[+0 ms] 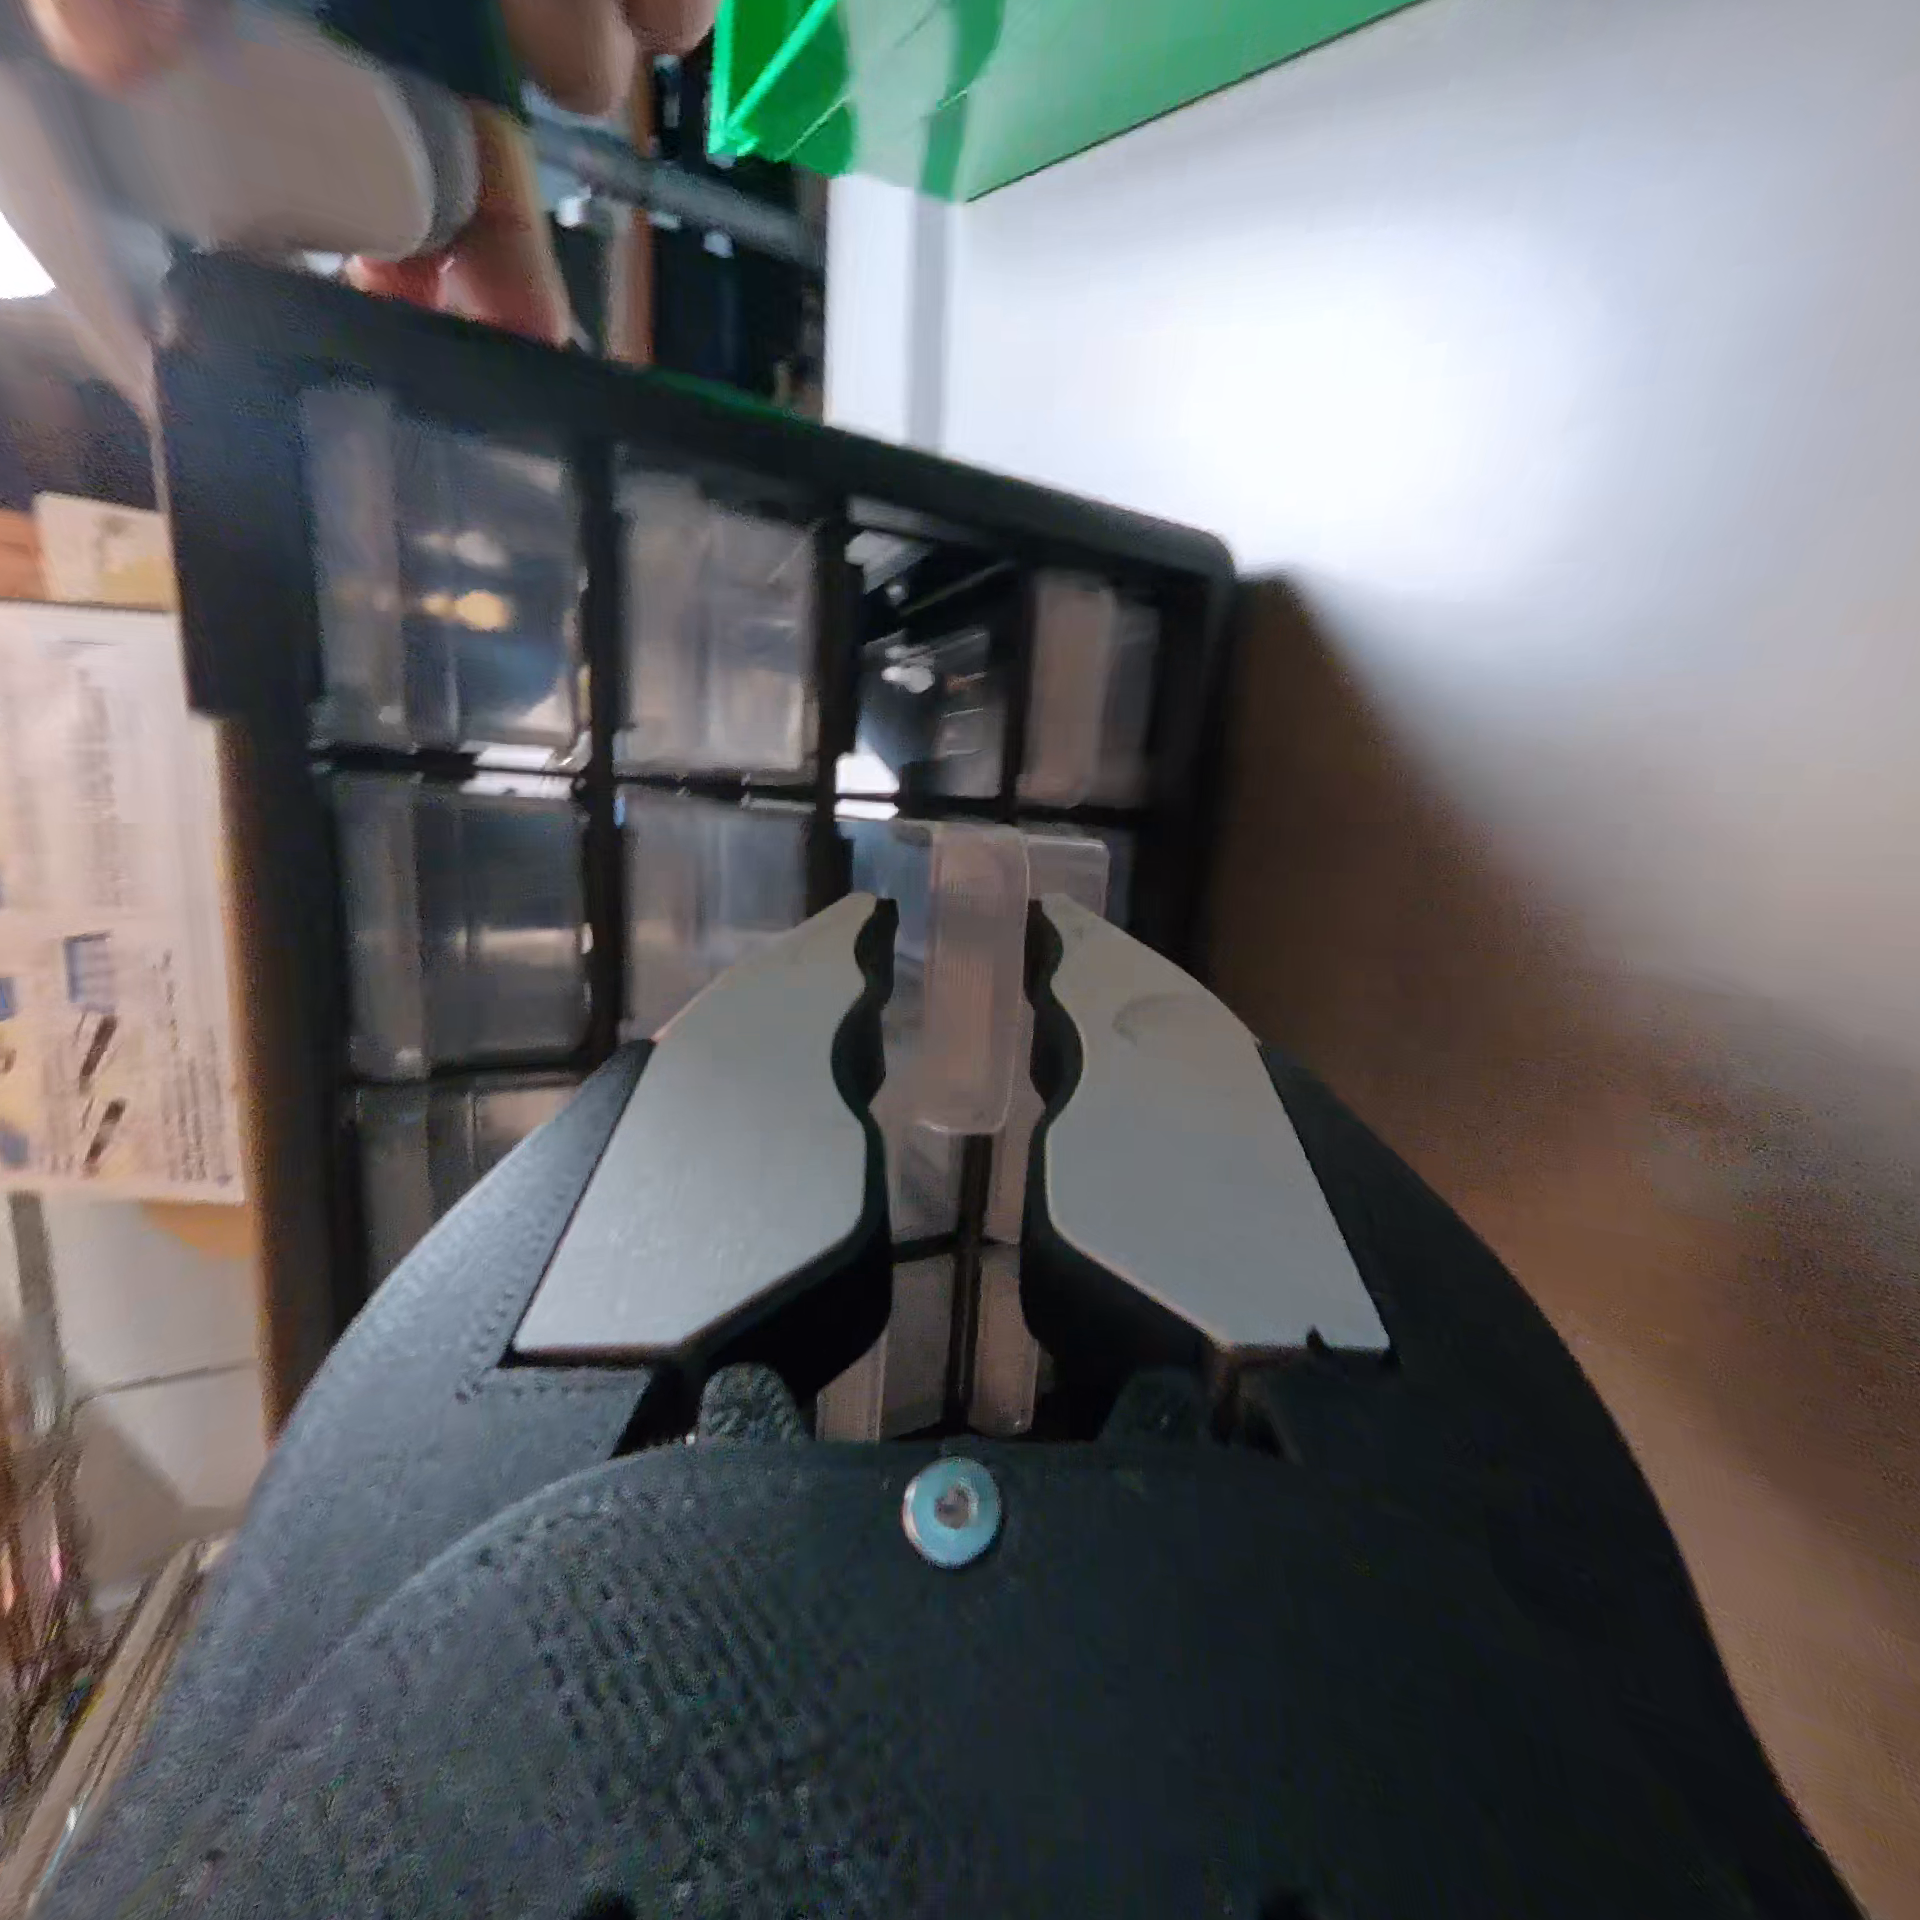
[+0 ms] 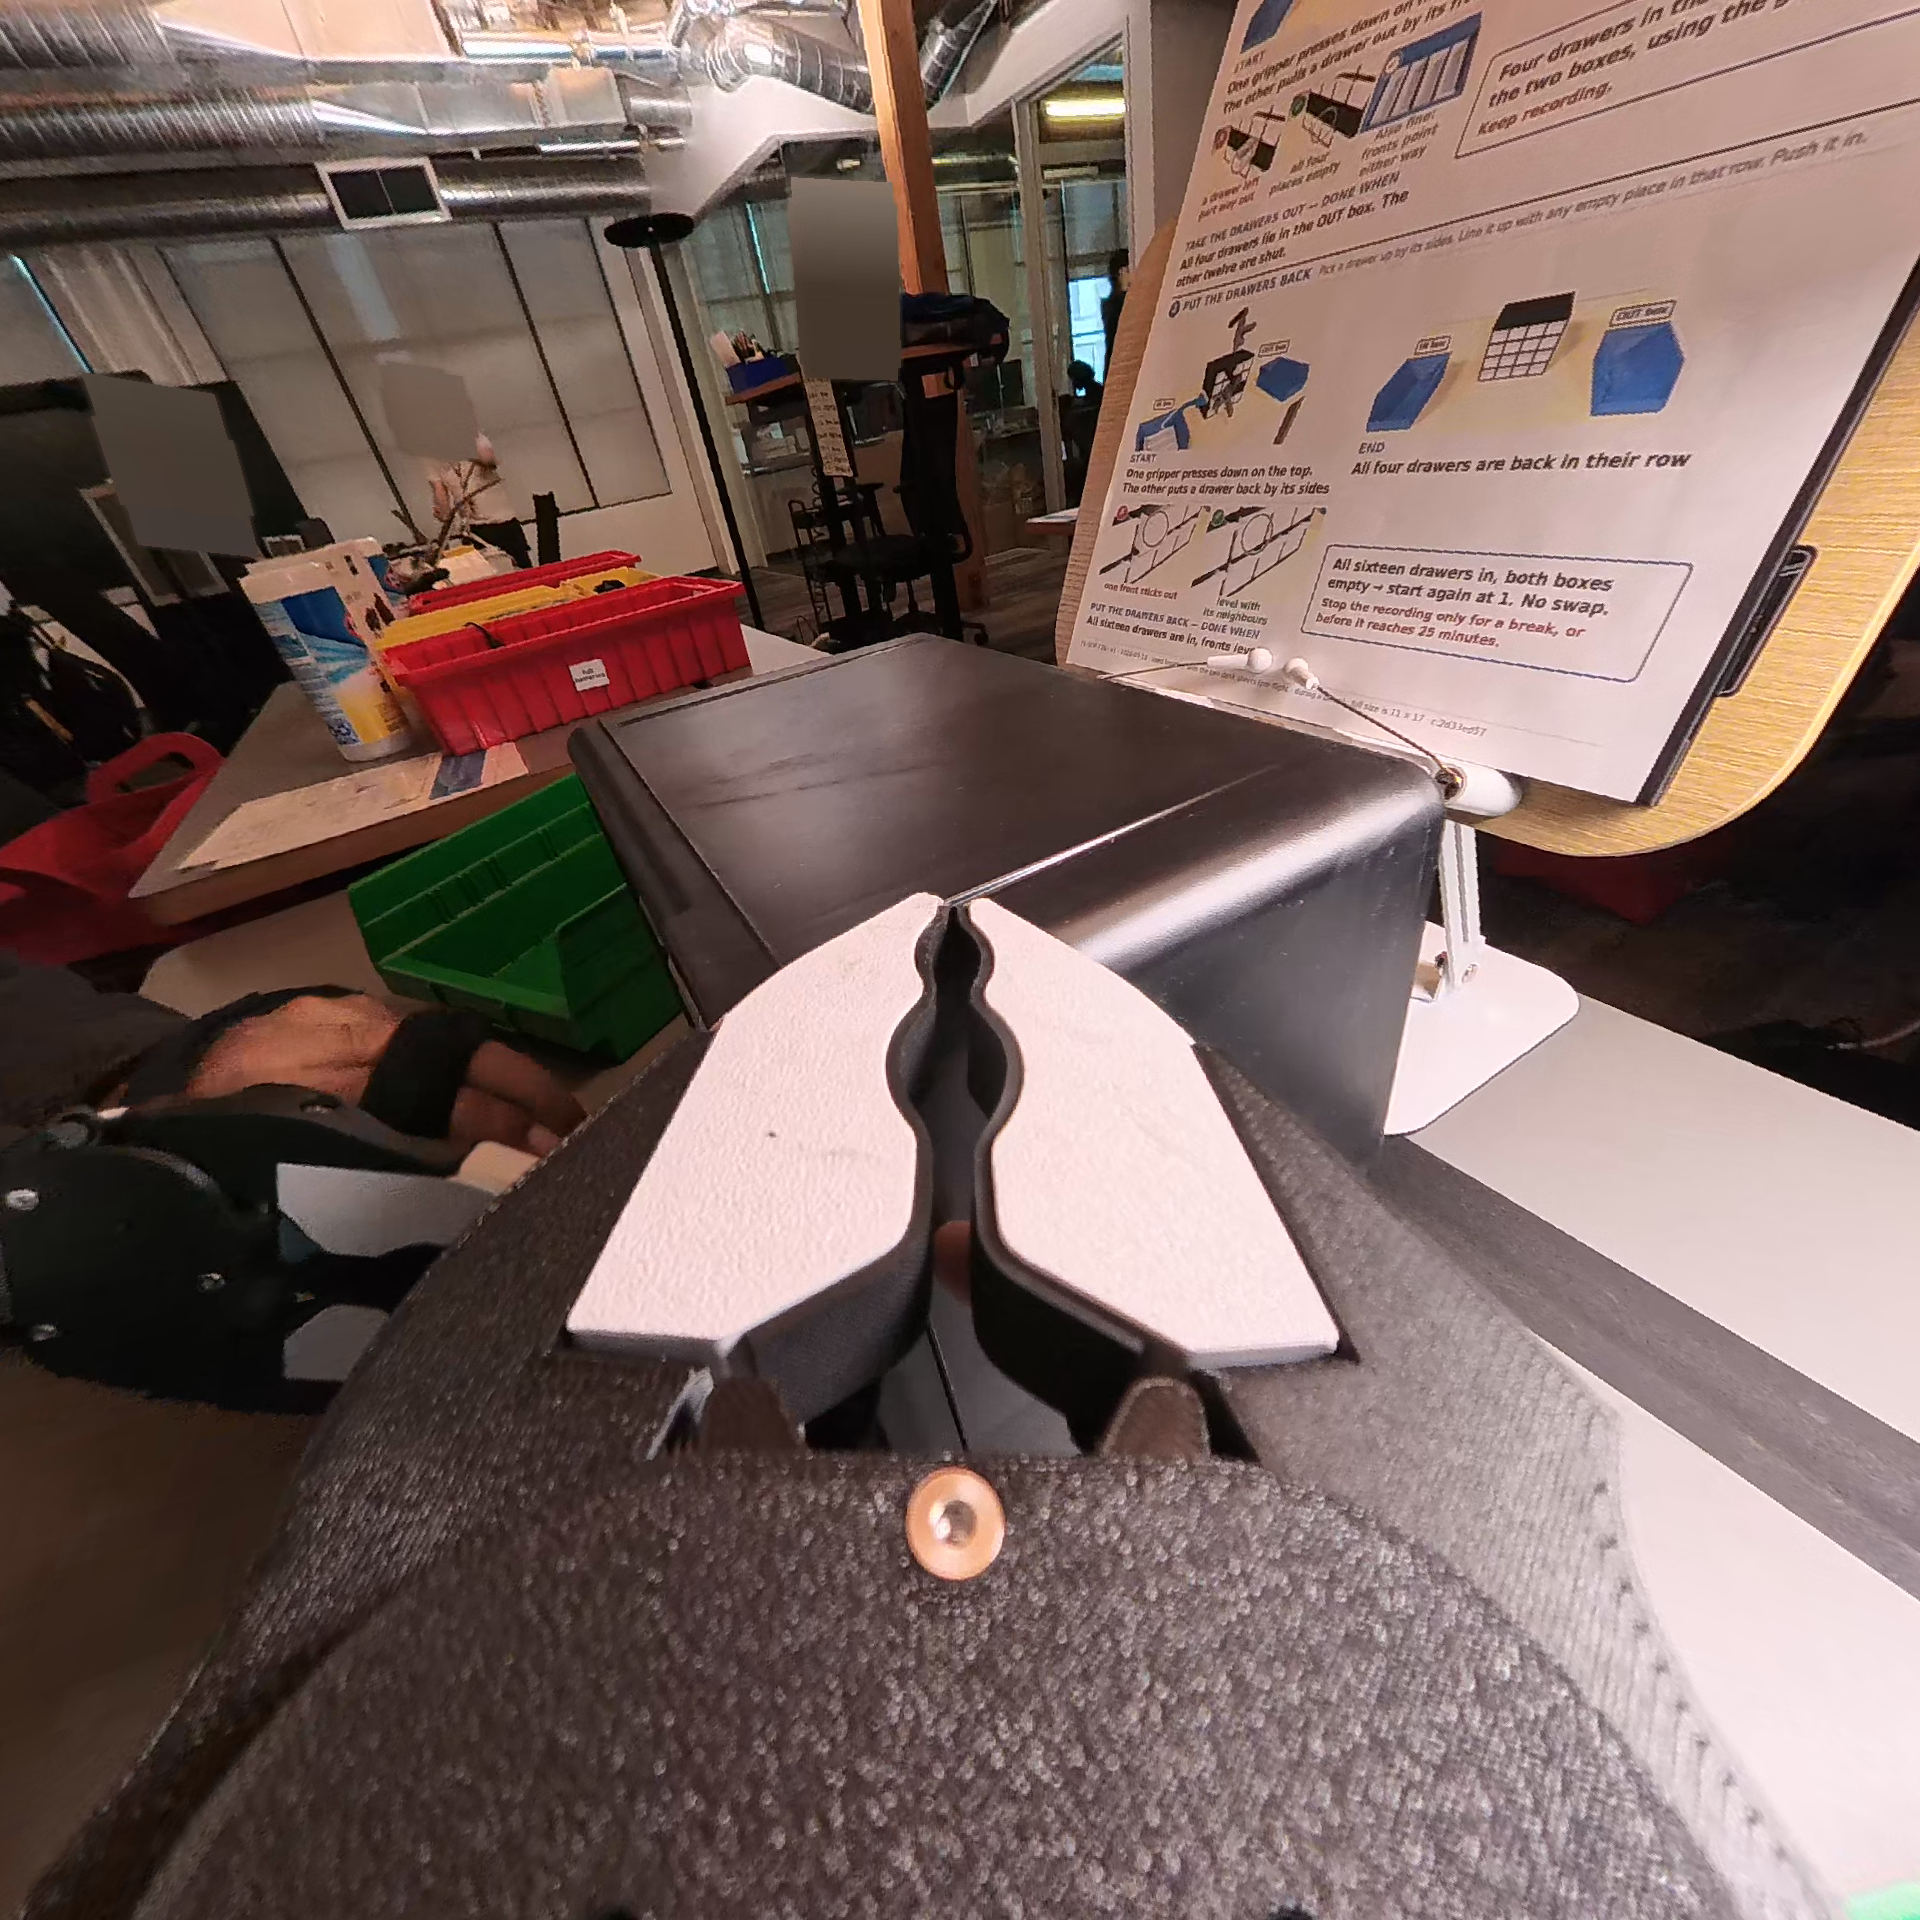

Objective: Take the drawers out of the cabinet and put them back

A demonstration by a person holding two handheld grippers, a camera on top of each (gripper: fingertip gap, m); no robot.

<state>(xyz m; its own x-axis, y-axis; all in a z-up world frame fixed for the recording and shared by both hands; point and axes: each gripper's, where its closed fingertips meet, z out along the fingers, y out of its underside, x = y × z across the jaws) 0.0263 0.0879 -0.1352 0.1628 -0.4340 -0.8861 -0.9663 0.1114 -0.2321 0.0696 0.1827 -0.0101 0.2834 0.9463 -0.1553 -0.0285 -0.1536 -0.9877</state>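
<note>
**At the cabinet's right column: drawer tab pinched, top braced**

At the front of the black plastic multi-drawer cabinet (image 1: 717, 582), left tongs (image 1: 961, 935) clamped on the clear plastic pull tab (image 1: 971, 997) of a translucent small drawer (image 1: 1060, 862). Right tongs (image 2: 956, 920) pressed together, empty, resting on the cabinet's top. Best drawn straight out, level, with steady downward pressure to stop tipping. Green plastic bin (image 2: 520, 925) just beside the cabinet; instruction sheet on a stand (image 2: 1455, 468) behind; white tabletop (image 2: 1714, 1247) beneath. Drawer above sits askew, possibly snagging.

black textured tool (image 1: 961, 914), grey finger plates, perhaps metal.
</note>
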